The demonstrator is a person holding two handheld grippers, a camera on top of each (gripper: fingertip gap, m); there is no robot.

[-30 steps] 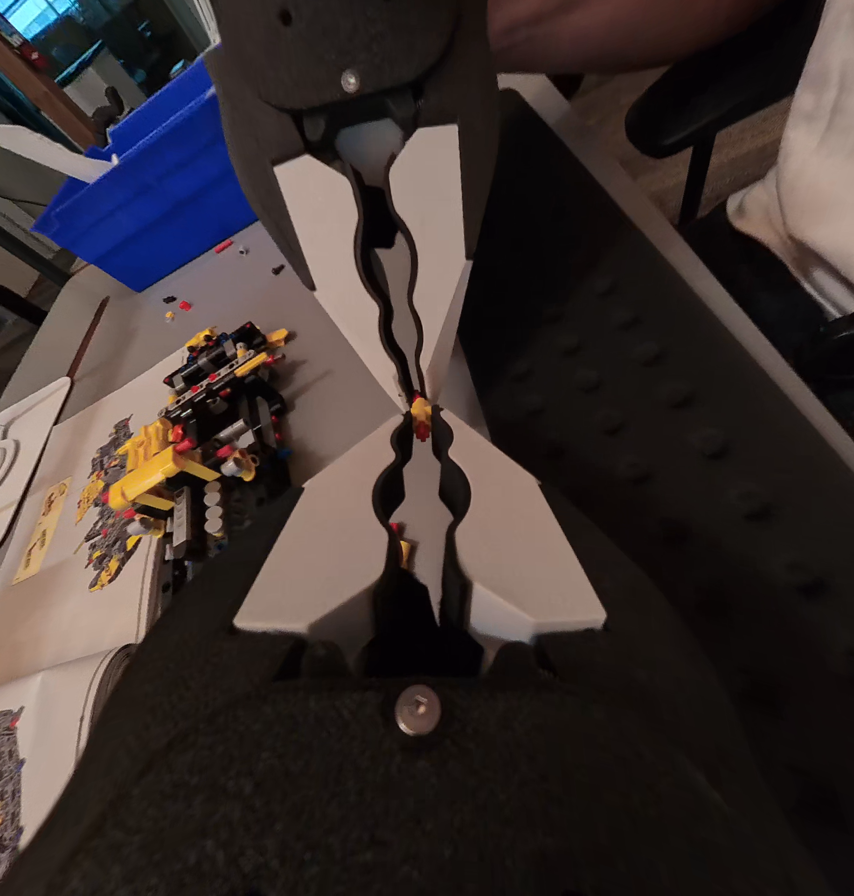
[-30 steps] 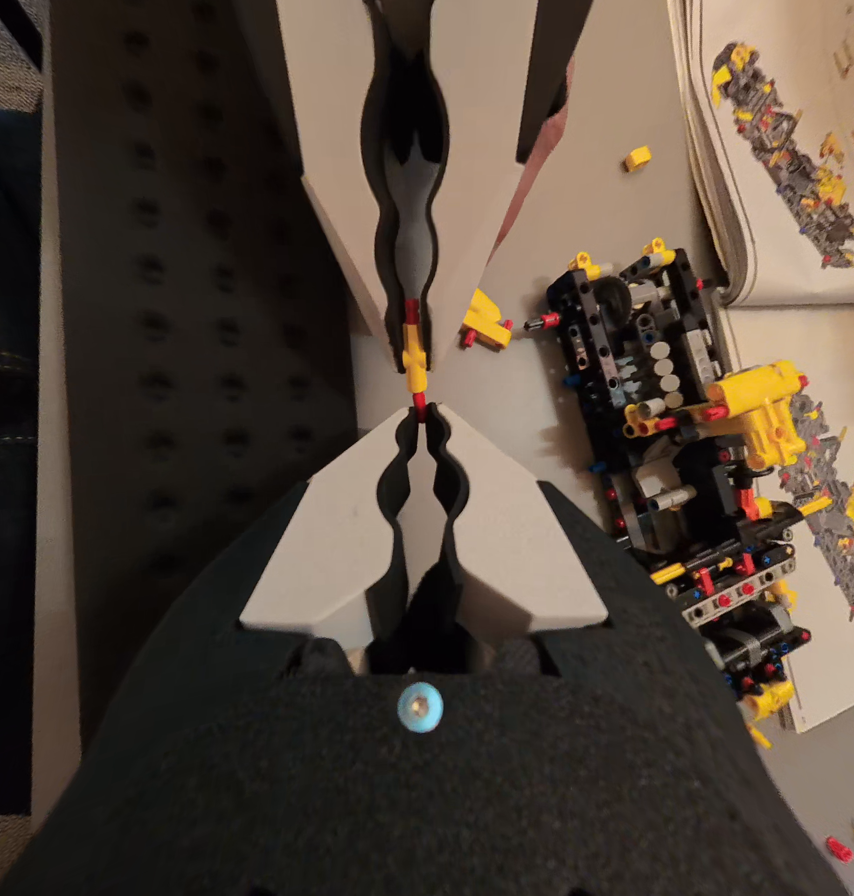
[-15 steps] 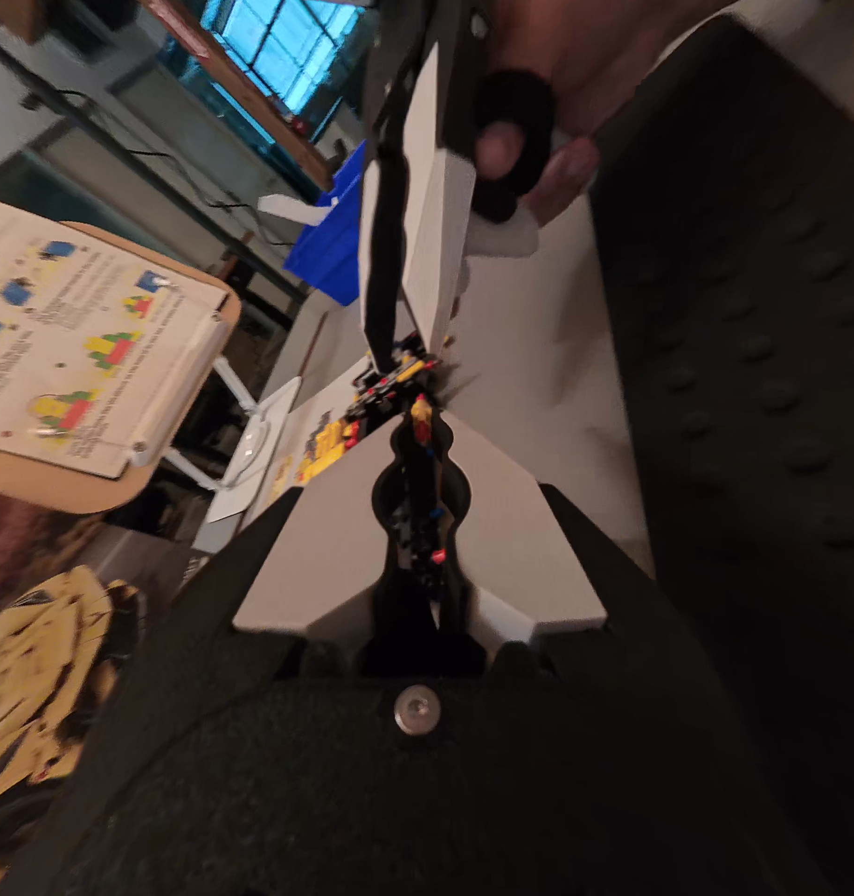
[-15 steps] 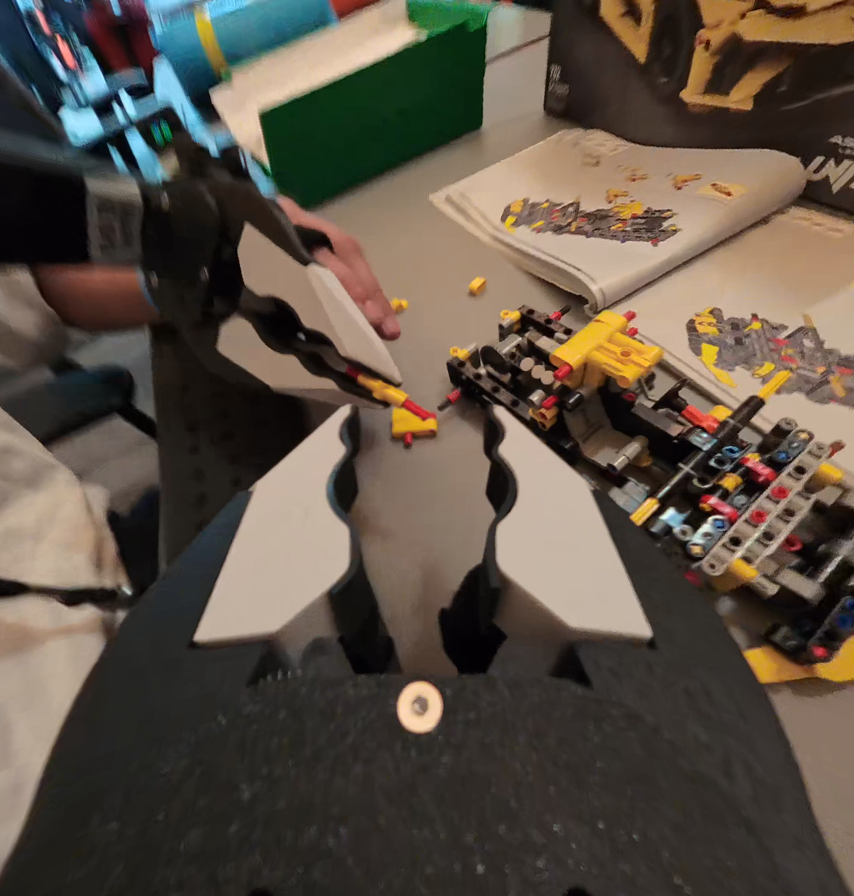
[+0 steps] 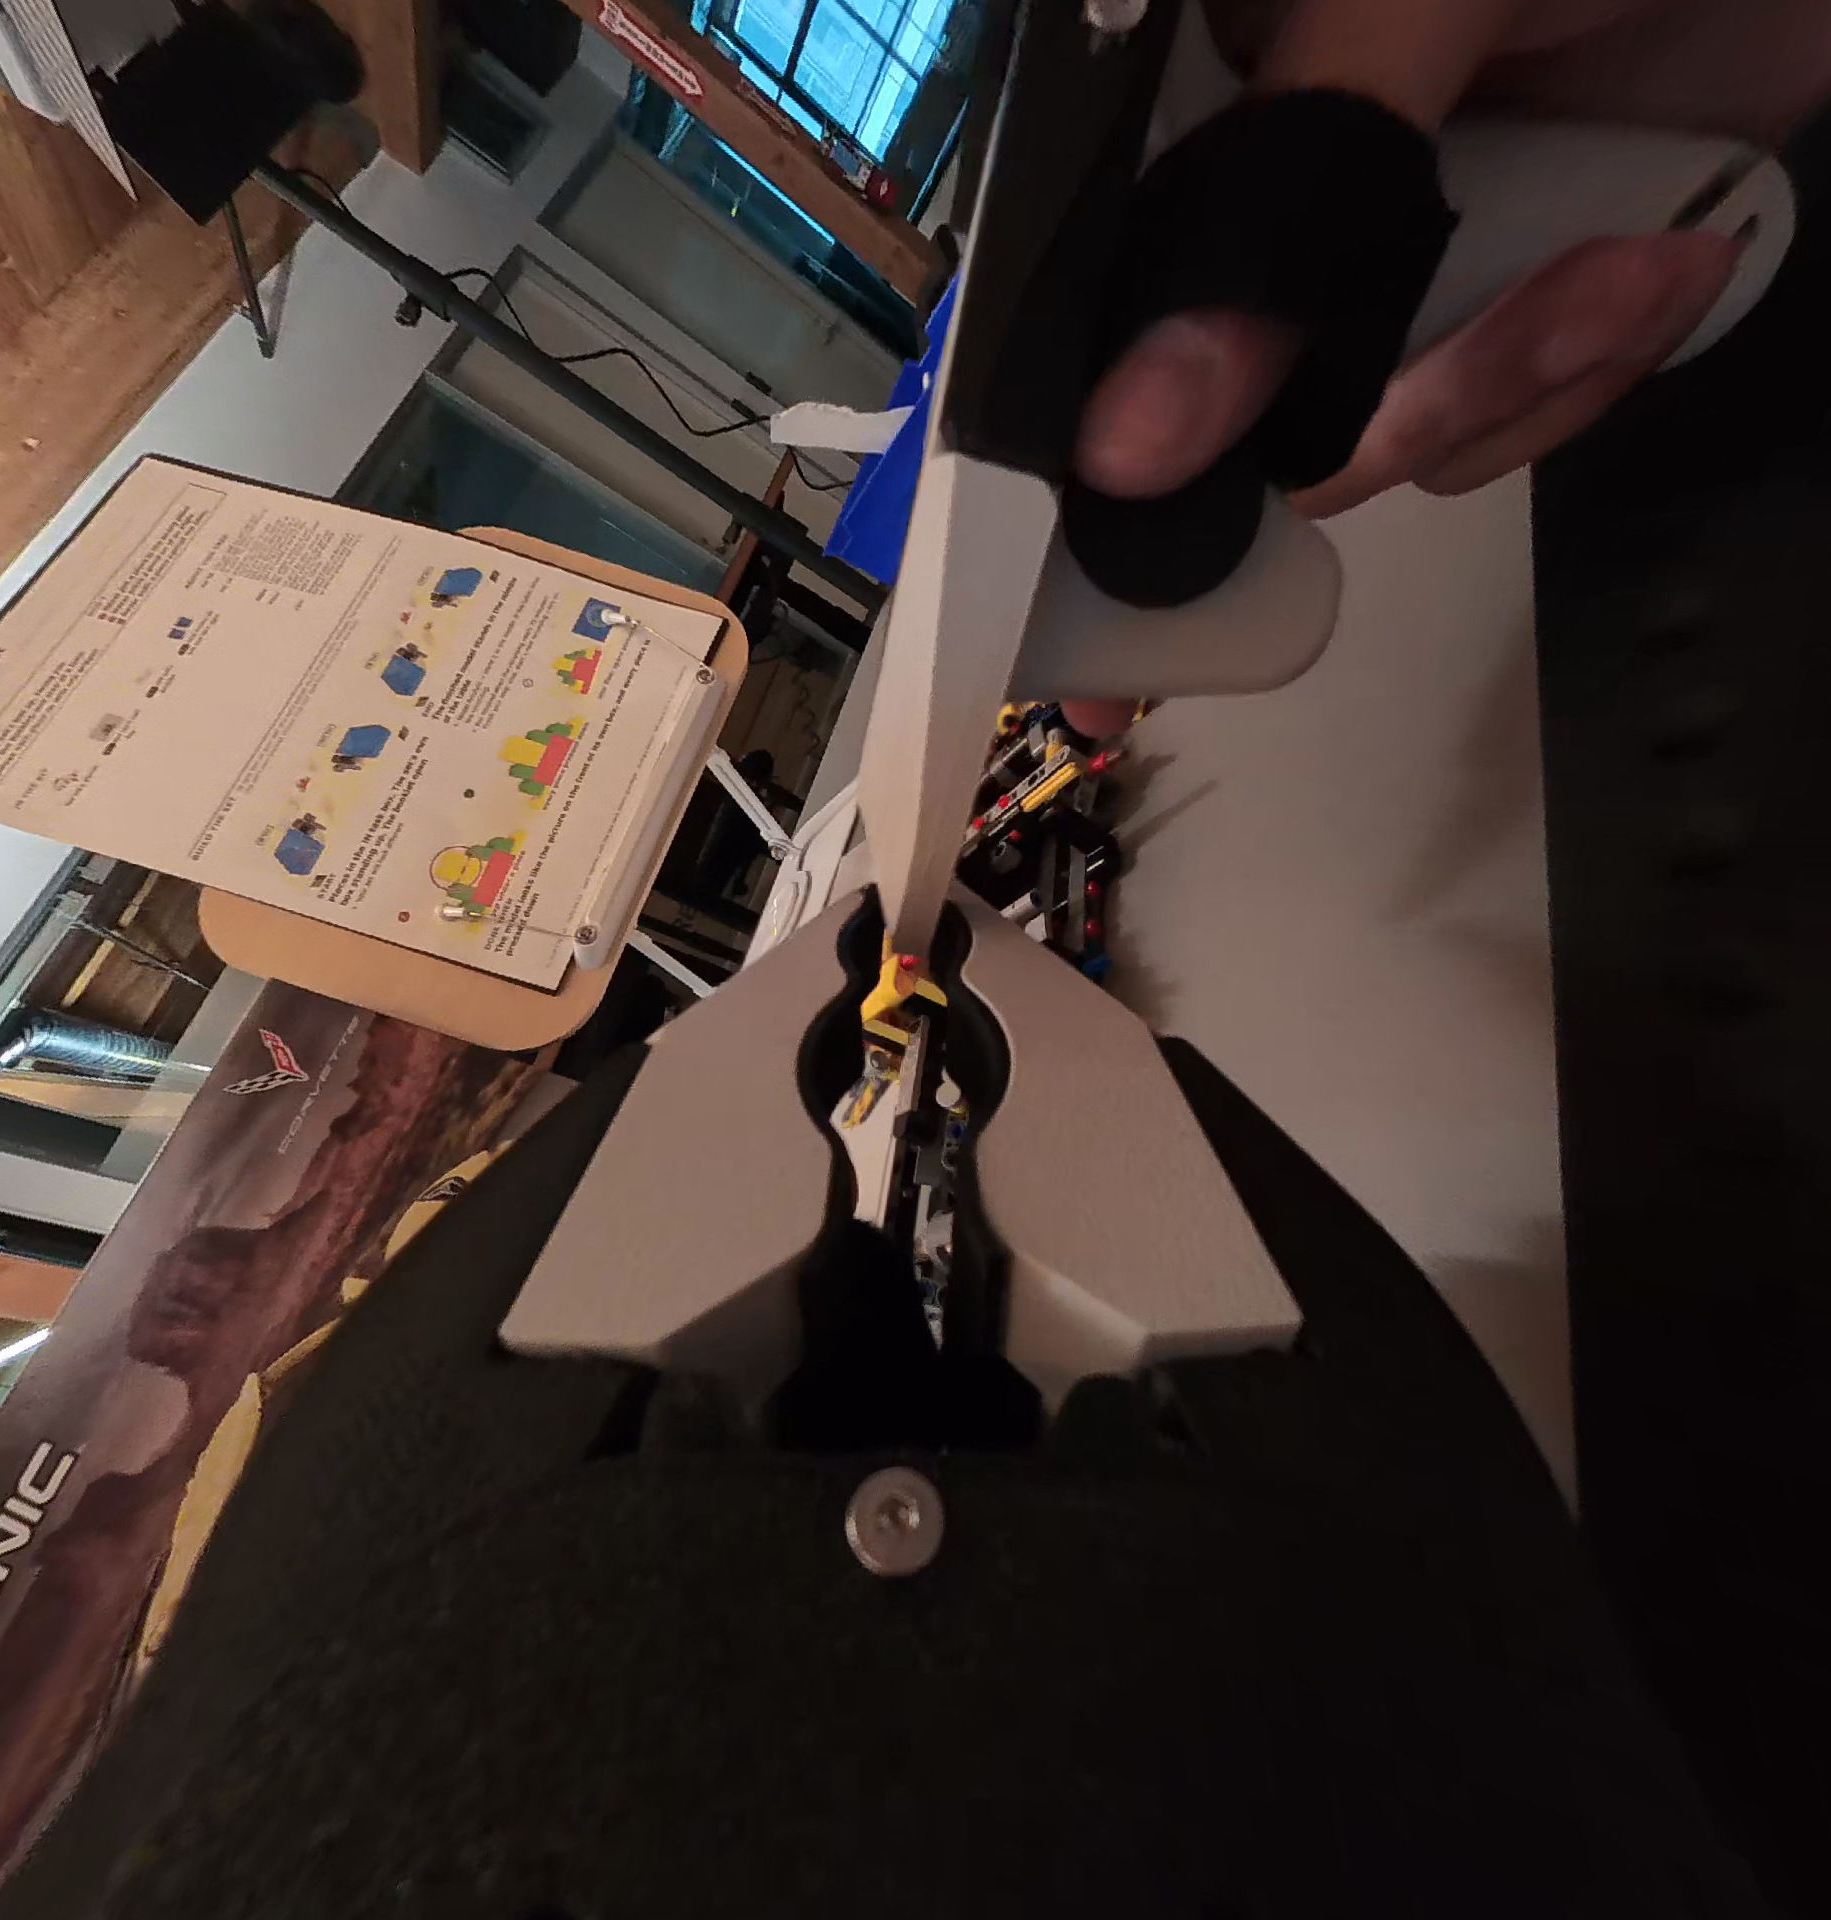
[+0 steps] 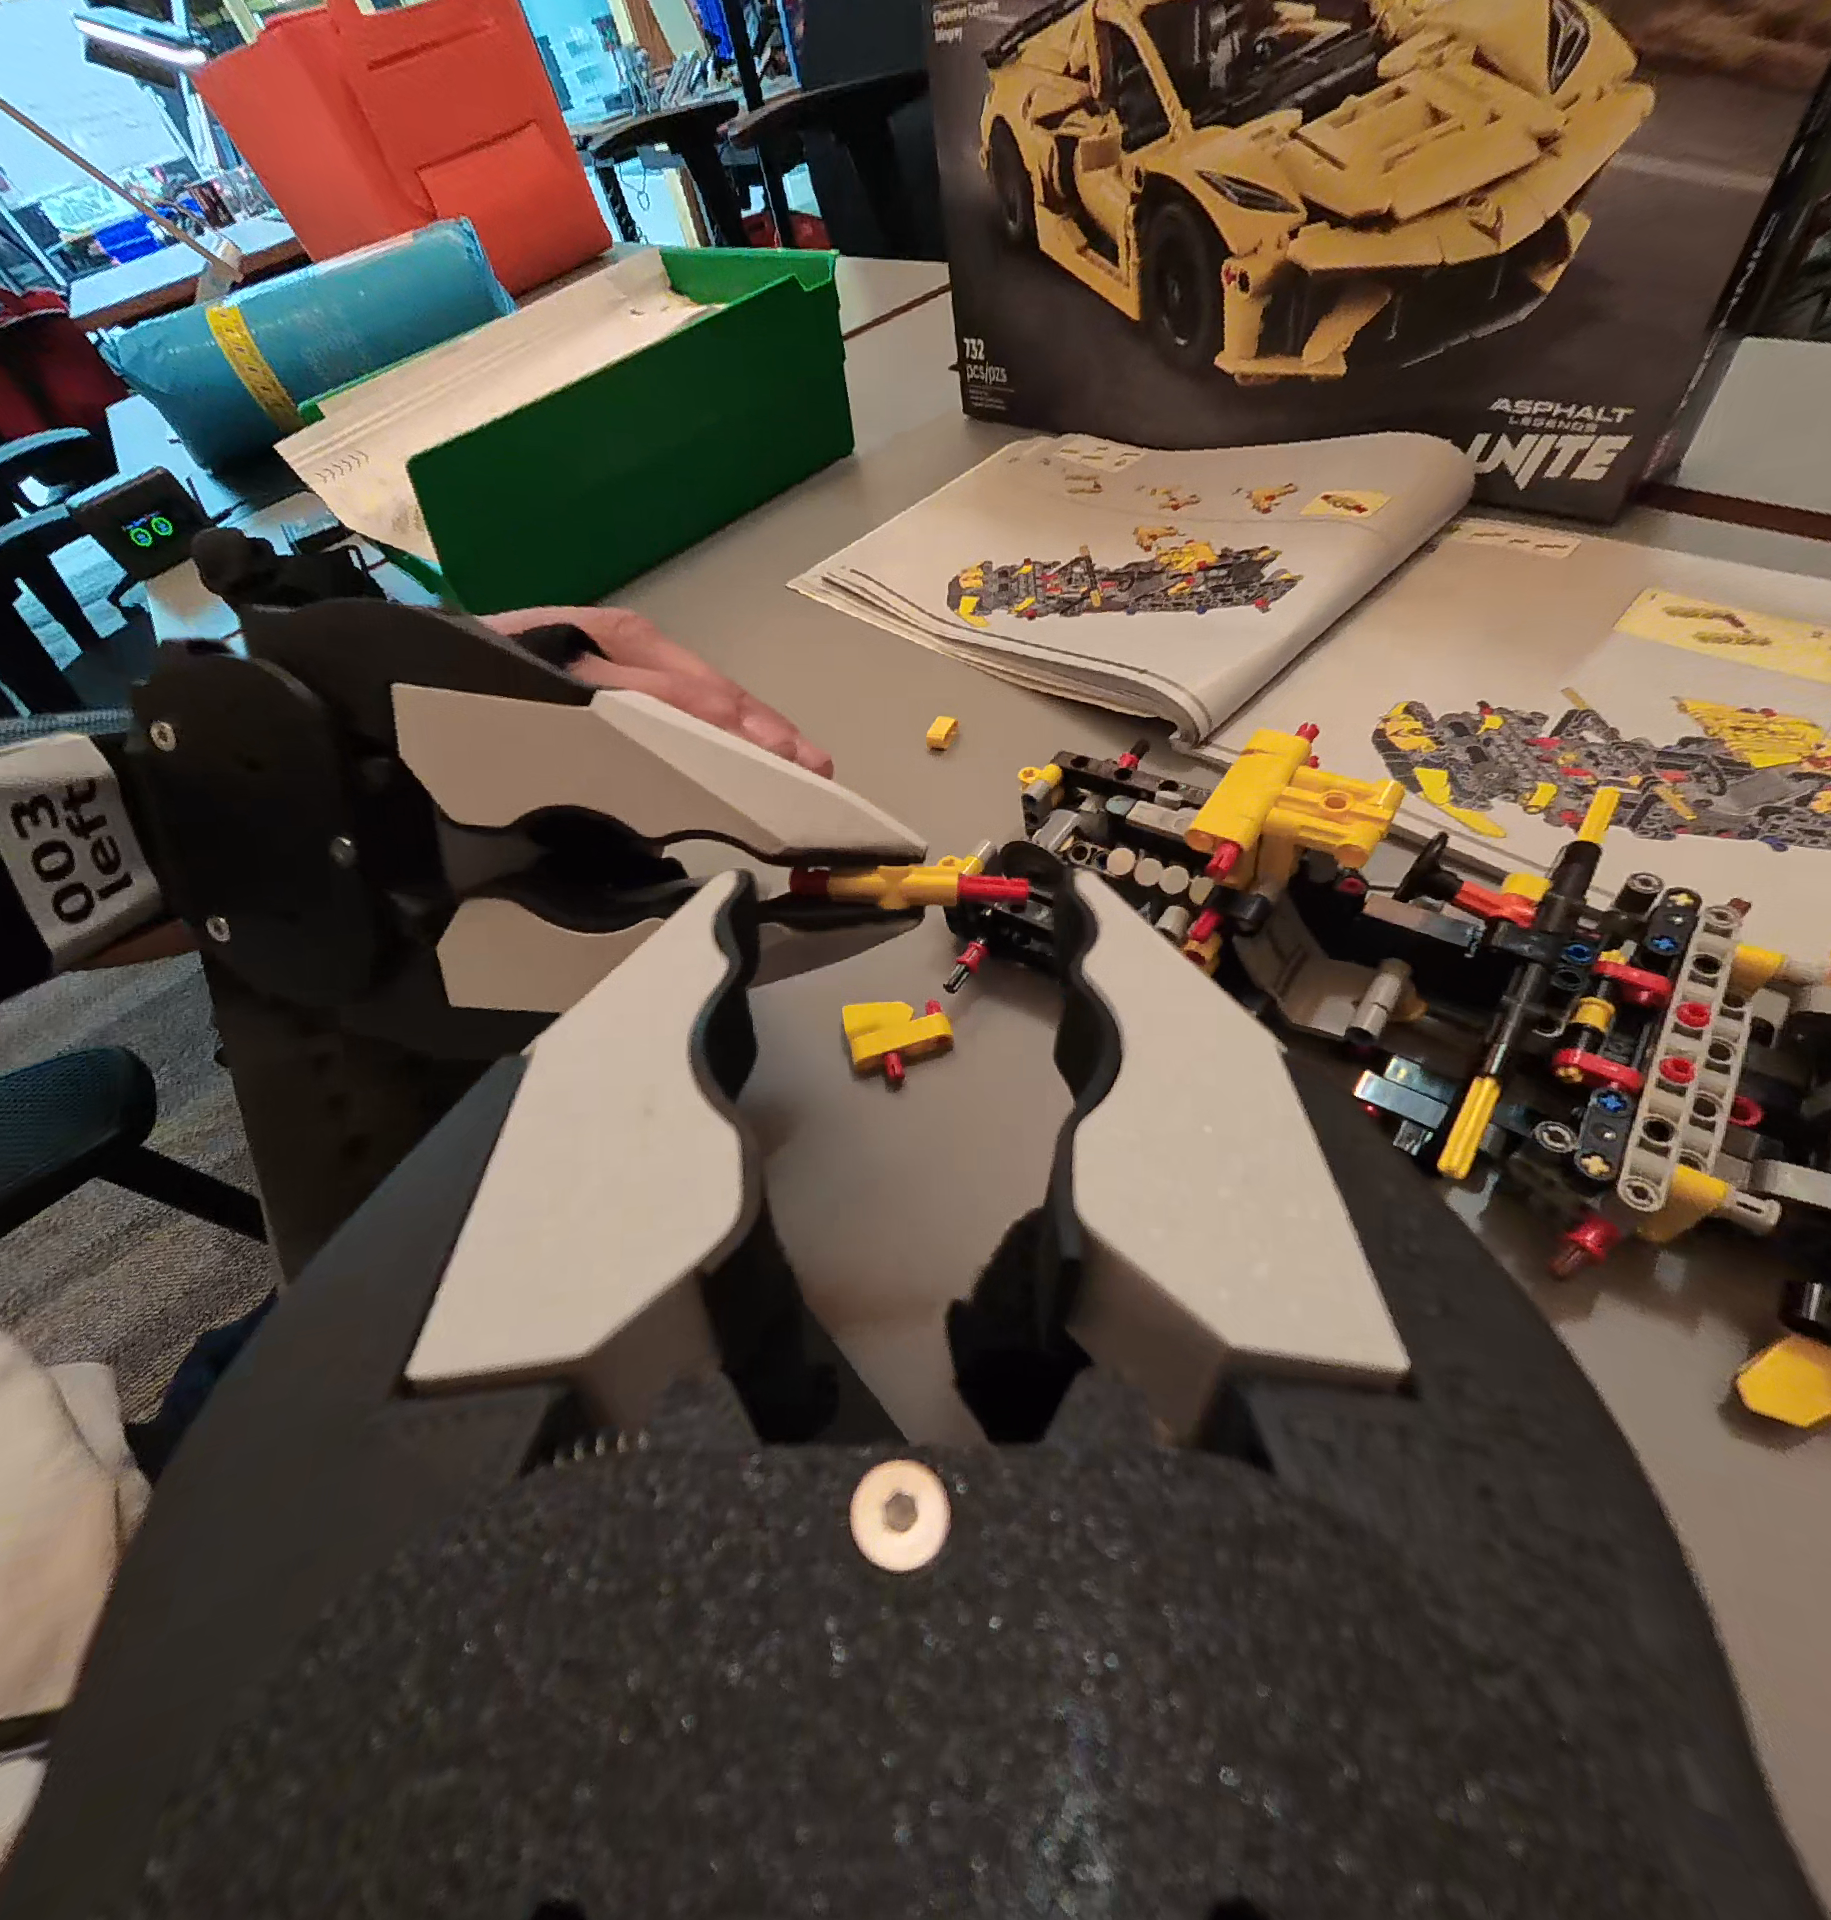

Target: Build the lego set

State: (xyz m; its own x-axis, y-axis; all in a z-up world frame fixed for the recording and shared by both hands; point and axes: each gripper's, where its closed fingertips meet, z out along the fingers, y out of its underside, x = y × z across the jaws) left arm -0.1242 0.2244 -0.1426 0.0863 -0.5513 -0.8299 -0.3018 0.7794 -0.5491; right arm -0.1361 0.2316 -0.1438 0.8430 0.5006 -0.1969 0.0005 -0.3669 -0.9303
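A: Left gripper (image 6: 869, 868), matte grey wedge fingers w/ wavy black pads?
B: Clamped on a slim yellow plastic connector w/ red pins (image 6: 906, 885), held above the smooth grey table (image 6: 890, 644), just left of the black-and-yellow studded lego chassis (image 6: 1462, 966).
A: Right gripper (image 6: 906, 925)?
B: Spread wide, holding nothing. Chunky yellow lego piece w/ red pin (image 6: 893, 1036) lies on the table btwn its fingers.

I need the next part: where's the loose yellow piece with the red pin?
In the right wrist view, the loose yellow piece lies on the grey table, between the open right tool's fingers, just left of the half-built car frame.
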